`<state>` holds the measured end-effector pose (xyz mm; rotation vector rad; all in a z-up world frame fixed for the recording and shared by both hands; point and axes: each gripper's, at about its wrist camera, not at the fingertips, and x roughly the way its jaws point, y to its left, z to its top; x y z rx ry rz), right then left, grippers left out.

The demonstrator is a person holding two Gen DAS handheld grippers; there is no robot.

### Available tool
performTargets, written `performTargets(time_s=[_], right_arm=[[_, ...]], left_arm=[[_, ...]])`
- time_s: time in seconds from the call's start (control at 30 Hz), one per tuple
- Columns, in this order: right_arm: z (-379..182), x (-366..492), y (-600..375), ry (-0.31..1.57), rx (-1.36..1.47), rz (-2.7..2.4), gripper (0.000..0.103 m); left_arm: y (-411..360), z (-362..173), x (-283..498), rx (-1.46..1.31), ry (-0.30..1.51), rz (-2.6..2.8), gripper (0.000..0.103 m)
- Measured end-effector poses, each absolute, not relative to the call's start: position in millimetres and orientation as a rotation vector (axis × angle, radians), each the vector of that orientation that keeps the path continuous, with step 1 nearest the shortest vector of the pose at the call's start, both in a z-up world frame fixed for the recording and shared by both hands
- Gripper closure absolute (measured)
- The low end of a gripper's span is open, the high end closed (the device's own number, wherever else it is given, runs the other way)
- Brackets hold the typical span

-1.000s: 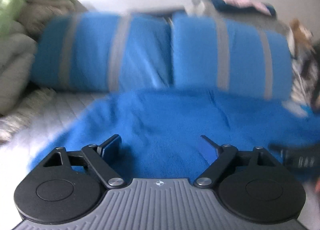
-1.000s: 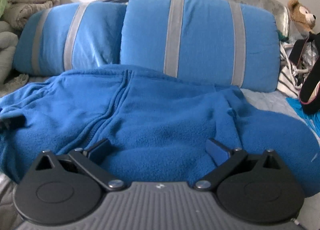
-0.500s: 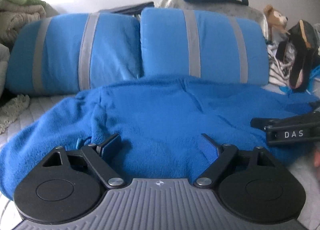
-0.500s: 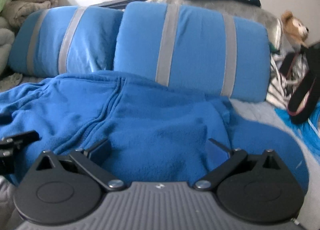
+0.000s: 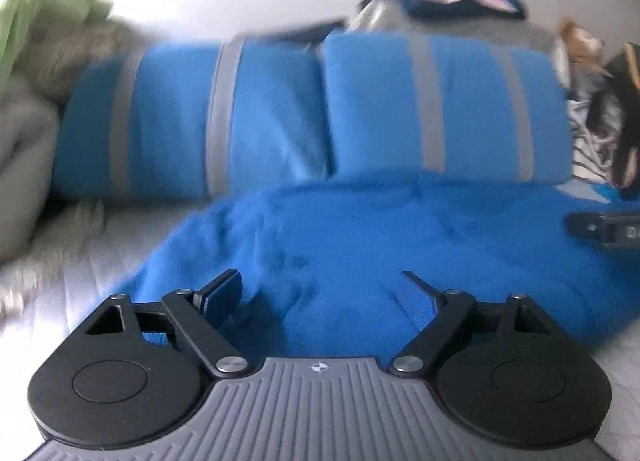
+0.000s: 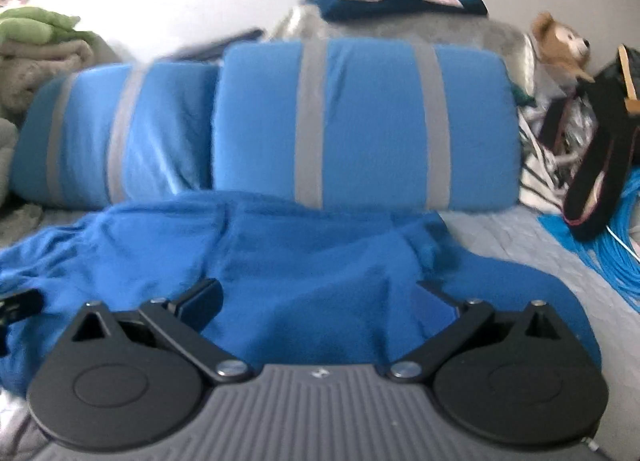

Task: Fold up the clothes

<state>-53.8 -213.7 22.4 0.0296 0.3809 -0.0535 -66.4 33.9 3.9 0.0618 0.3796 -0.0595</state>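
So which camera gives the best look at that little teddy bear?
The right wrist view: the teddy bear sits fairly sharp at the upper right, face and ear visible, behind the blue pillows. In the left wrist view it is only a blurred brown smudge.

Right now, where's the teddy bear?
In the right wrist view the teddy bear sits at the upper right, behind the right end of the striped blue pillow and above the black bag; it is far beyond the fleece.
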Motion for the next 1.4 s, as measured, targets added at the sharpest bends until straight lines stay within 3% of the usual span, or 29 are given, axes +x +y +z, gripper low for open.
performTargets(time_s=[0.17, 0.33, 0.47, 0.77, 1.13, 1.4], right_arm=[[13, -49, -202, 0.429, -0.066, -0.082, 0.001], [22, -59, -214, 0.377, -0.021, -0.178, 0.0], [15, -51, -233, 0.468, 0.032, -0.26, 0.001], [29, -49, -236, 0.467, 0.032, -0.238, 0.0], [84, 11, -324, 0.728, 0.252, 0.008, 0.0], [71, 68, -413, 0.916, 0.377, 0.129, 0.0]], left_arm=[[32, -1, -63, 0.044, 0.412, -0.047, 0.012], [34, 0, -67, 0.046, 0.41, -0.056, 0.012], [34, 0, -64, 0.035, 0.409, -0.059, 0.011], [31, 15, -58, 0.082, 0.446, -0.073, 0.011], [105, 94, 3, -0.044, 0.612, -0.176, 0.01], [159, 76, 64, -0.131, 0.809, -0.319, 0.01]])
